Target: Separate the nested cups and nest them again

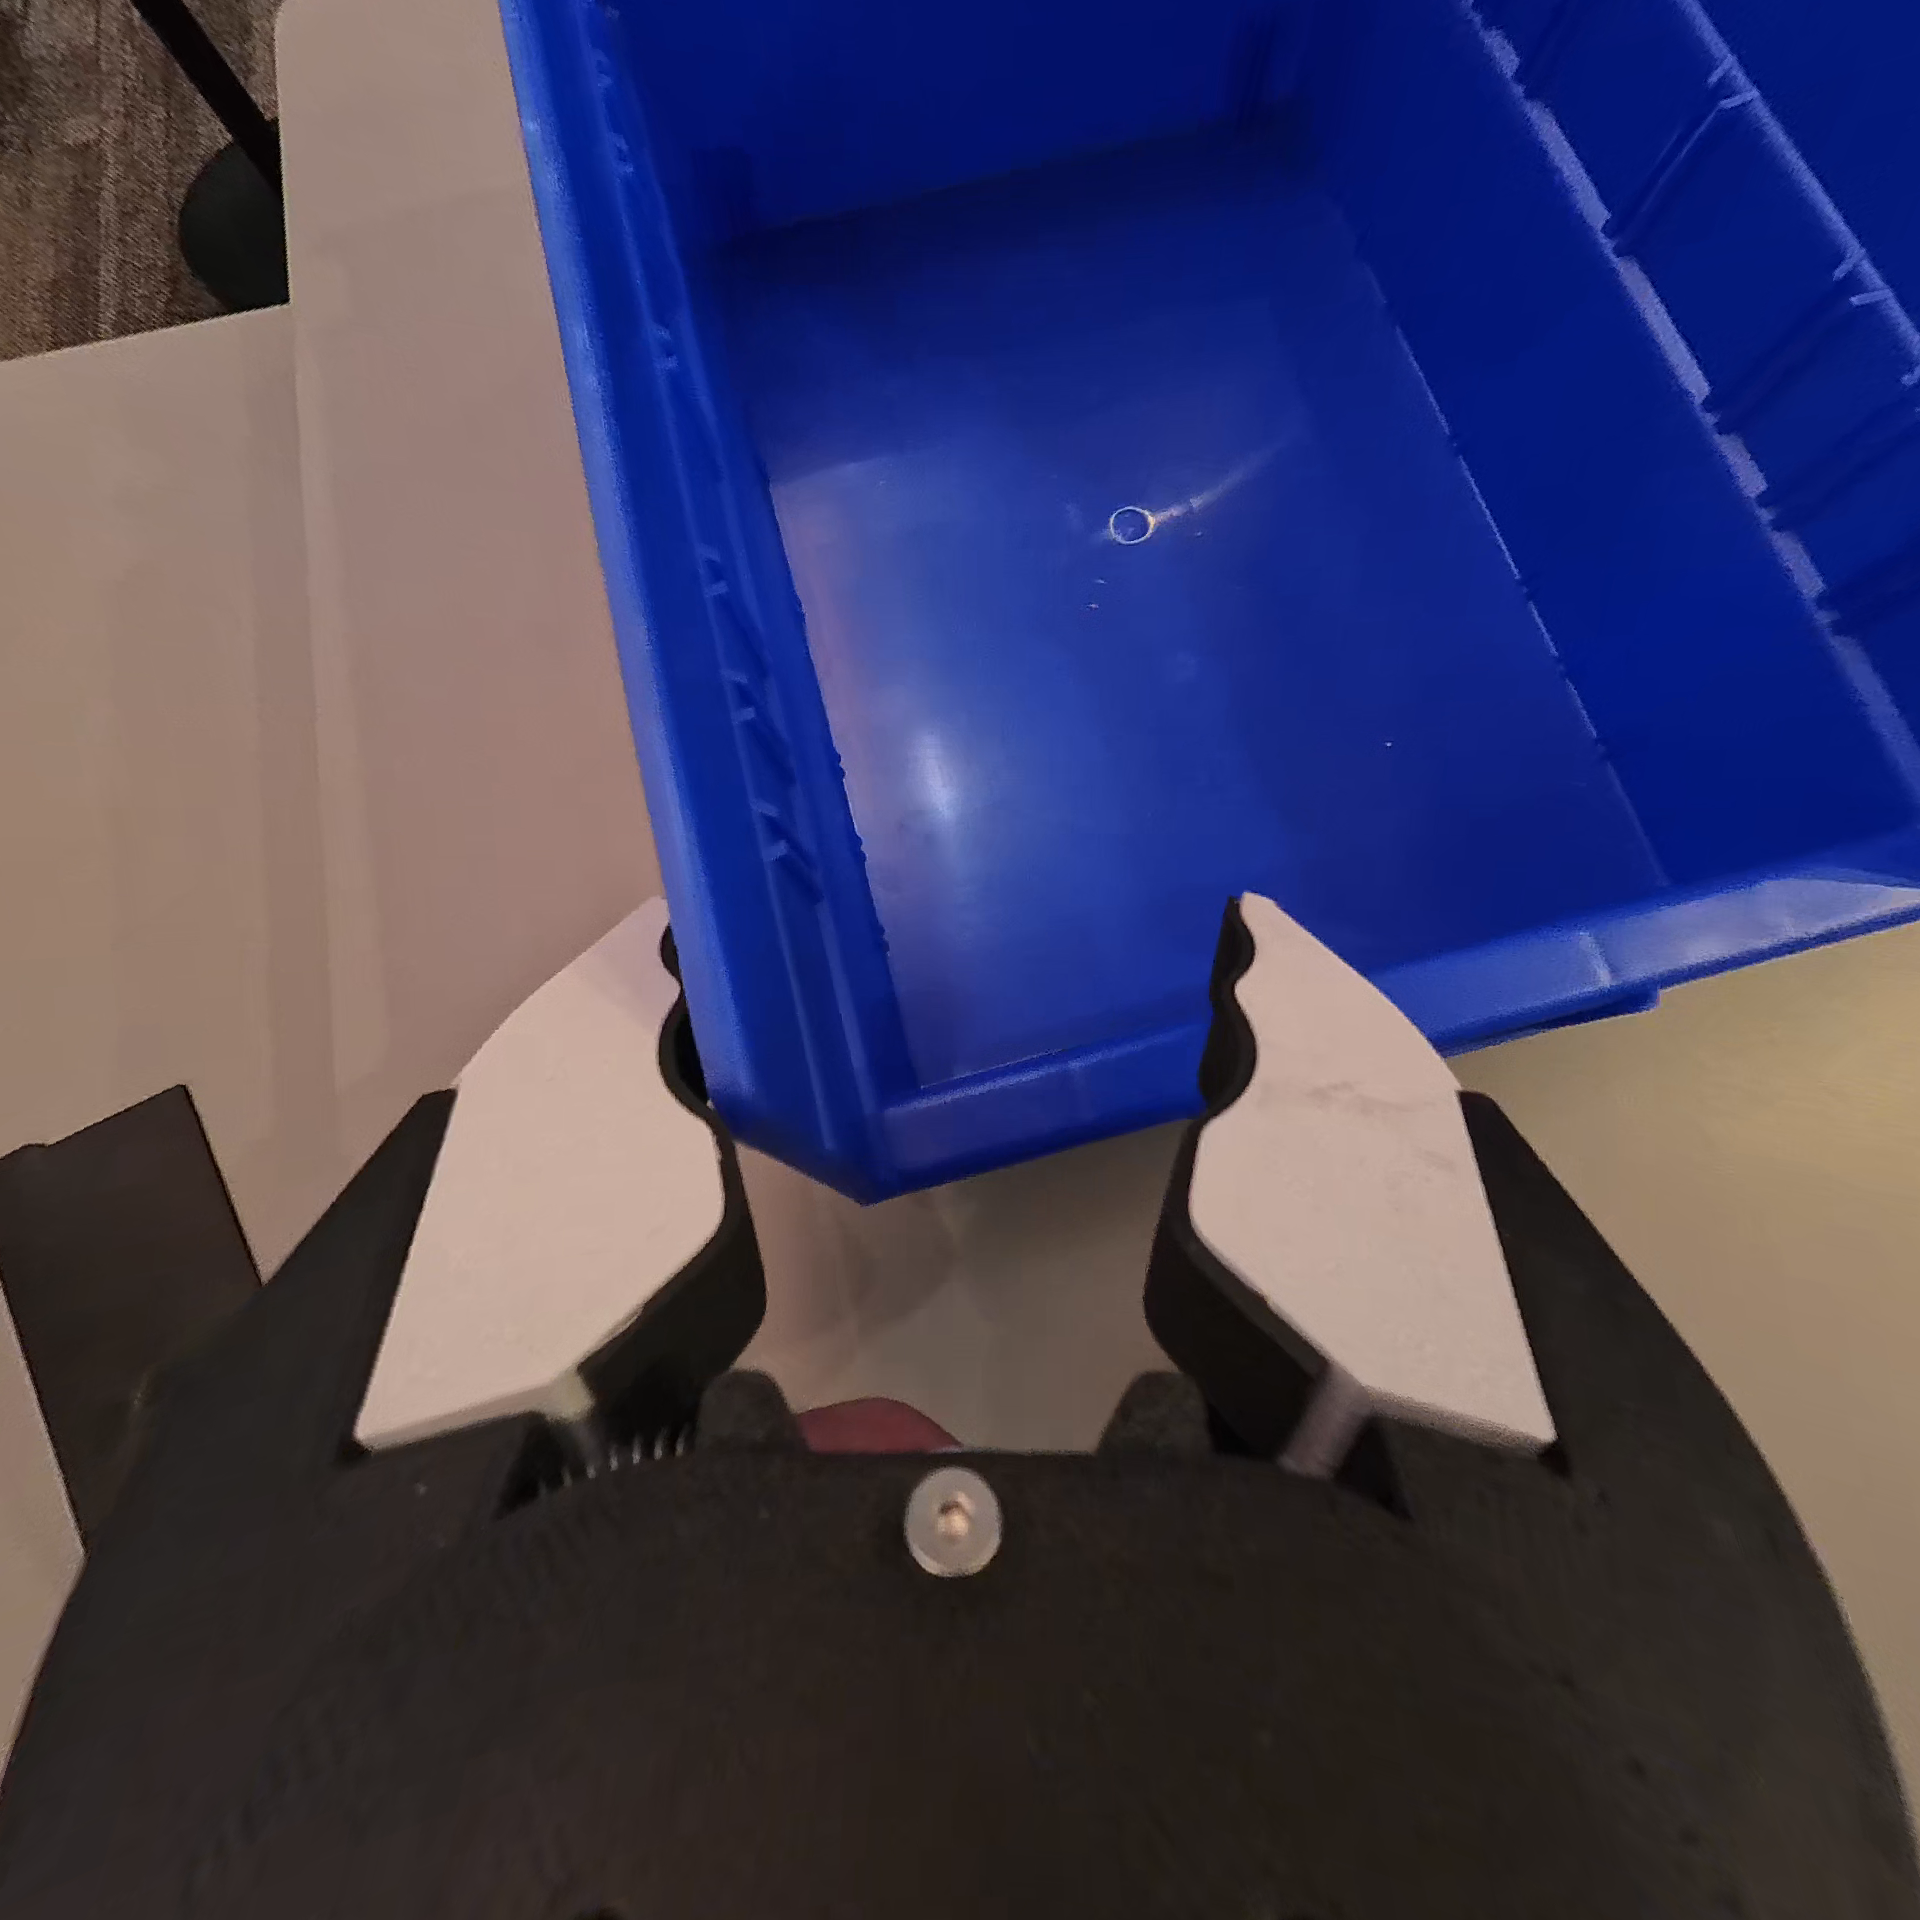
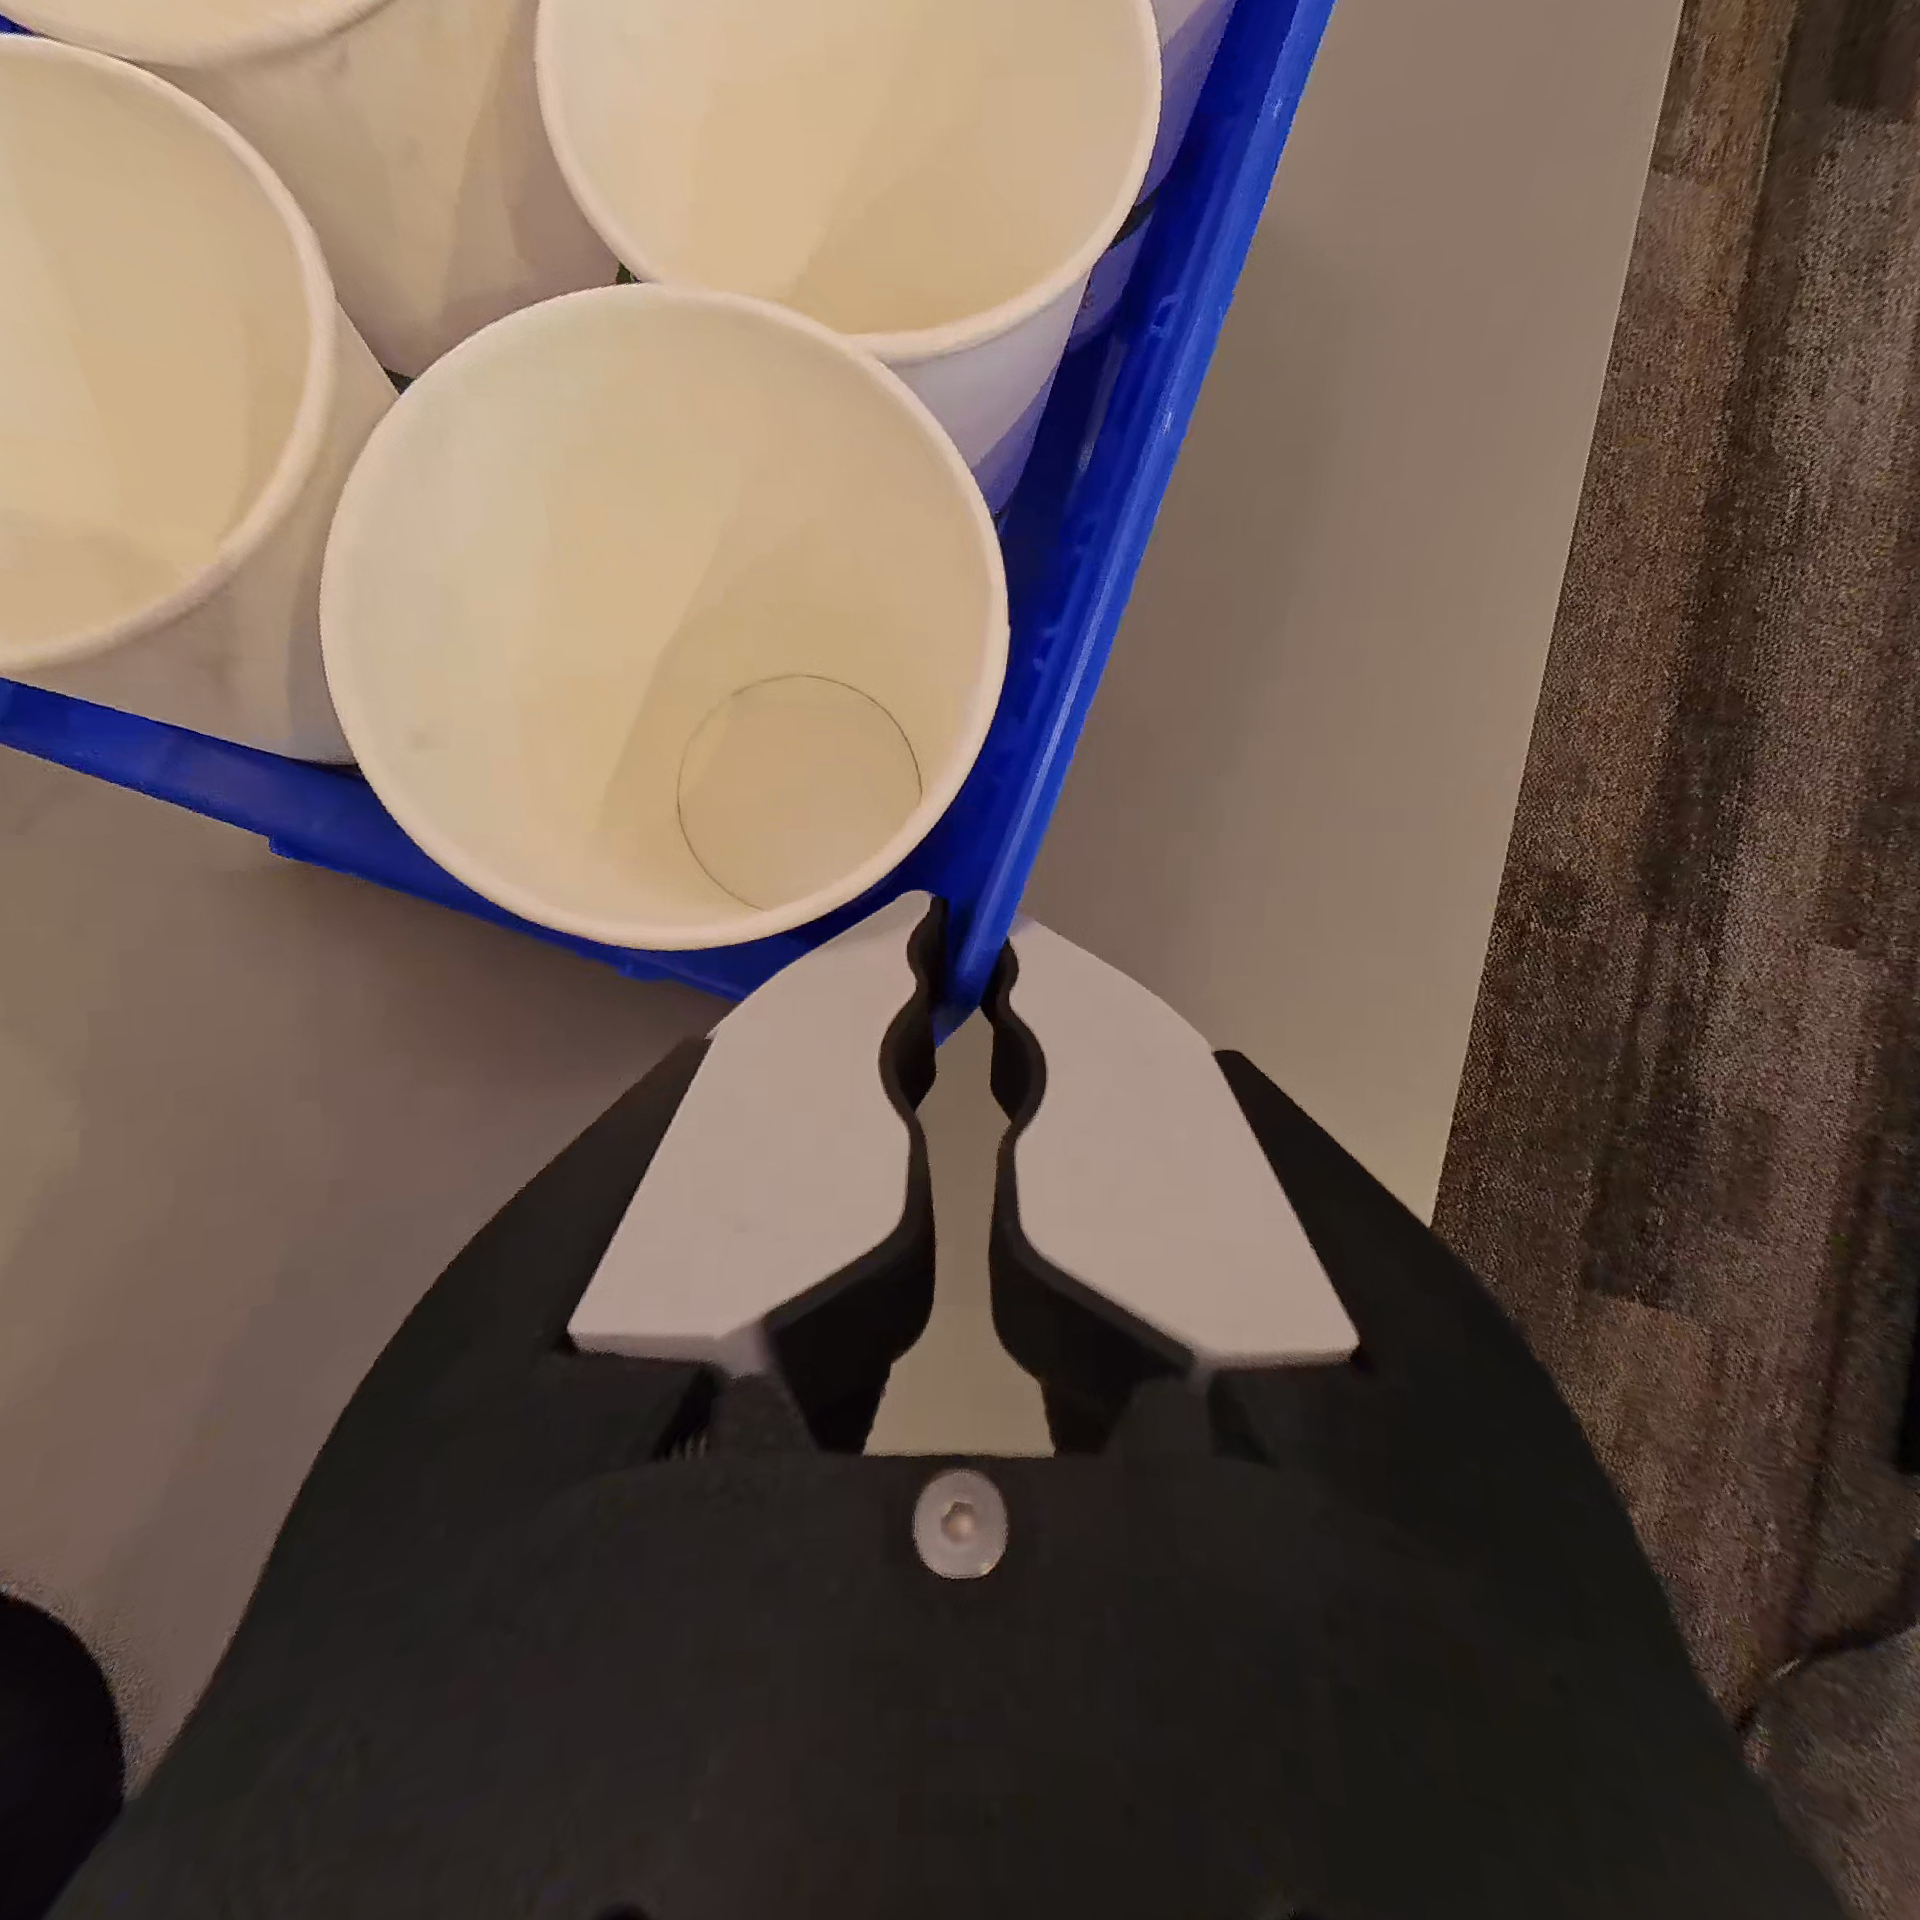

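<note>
Steadying step: right gripper pinched on bin wall beside 4 separated cups; left gripper spread wide, straddling empty bin corner, unclamped. Next, probably re-nesting cups.

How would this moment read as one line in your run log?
right gripper: shut on blue bin wall | left gripper: open over empty blue bin | paper cups: upright in right bin

Cups upright in bin, bin on table, second bin on table
</note>
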Demonstrator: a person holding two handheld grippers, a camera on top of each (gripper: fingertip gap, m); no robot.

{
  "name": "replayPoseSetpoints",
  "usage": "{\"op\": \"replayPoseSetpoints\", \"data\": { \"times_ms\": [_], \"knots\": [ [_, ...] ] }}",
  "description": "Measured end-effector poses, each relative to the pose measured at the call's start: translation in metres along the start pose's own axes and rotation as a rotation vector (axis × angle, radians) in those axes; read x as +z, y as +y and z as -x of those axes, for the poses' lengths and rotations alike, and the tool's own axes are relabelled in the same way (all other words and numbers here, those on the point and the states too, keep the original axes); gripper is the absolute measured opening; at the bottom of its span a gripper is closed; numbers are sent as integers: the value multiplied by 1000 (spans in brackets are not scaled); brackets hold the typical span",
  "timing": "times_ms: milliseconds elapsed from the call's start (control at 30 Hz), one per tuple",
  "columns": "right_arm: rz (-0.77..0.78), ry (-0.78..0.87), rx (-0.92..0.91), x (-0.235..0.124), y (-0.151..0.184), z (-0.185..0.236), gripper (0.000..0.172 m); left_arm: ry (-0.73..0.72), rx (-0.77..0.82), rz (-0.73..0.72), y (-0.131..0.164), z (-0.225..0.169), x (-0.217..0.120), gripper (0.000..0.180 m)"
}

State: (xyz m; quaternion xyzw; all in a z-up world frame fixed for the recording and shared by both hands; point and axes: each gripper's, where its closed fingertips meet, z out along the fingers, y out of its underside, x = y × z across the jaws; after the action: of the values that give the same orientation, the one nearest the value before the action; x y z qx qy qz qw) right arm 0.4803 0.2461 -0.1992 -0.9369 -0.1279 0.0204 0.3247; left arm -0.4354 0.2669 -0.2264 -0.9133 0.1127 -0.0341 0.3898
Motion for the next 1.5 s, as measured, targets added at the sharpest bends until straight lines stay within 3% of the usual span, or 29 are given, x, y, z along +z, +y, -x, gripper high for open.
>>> {"op": "replayPoseSetpoints", "data": {
  "times_ms": [233,667,867,1000,1100,1267,1367,1500],
  "knots": [
    [22,-53,-25,-8,10,17,6,5,-11,-10,2,5,2,75],
    [15,-57,-140,-28,29,101,11,11,-15,0,6,5,5,77],
    [23,-160,-212,-42,43,165,17,16,-22,-2,8,4,7,77],
    [31,-379,-276,-61,54,211,15,18,-22,1,9,4,9,77],
    [-26,-346,-272,-71,41,190,19,22,-18,8,11,4,9,77],
    [-179,-191,-119,-68,-3,99,20,27,-18,10,12,3,9,77],
    [-267,-63,-37,-49,-31,40,18,28,-22,12,12,3,9,77],
    [-319,-11,13,-9,-60,-4,6,26,-24,19,12,2,9,77]
  ]
}}
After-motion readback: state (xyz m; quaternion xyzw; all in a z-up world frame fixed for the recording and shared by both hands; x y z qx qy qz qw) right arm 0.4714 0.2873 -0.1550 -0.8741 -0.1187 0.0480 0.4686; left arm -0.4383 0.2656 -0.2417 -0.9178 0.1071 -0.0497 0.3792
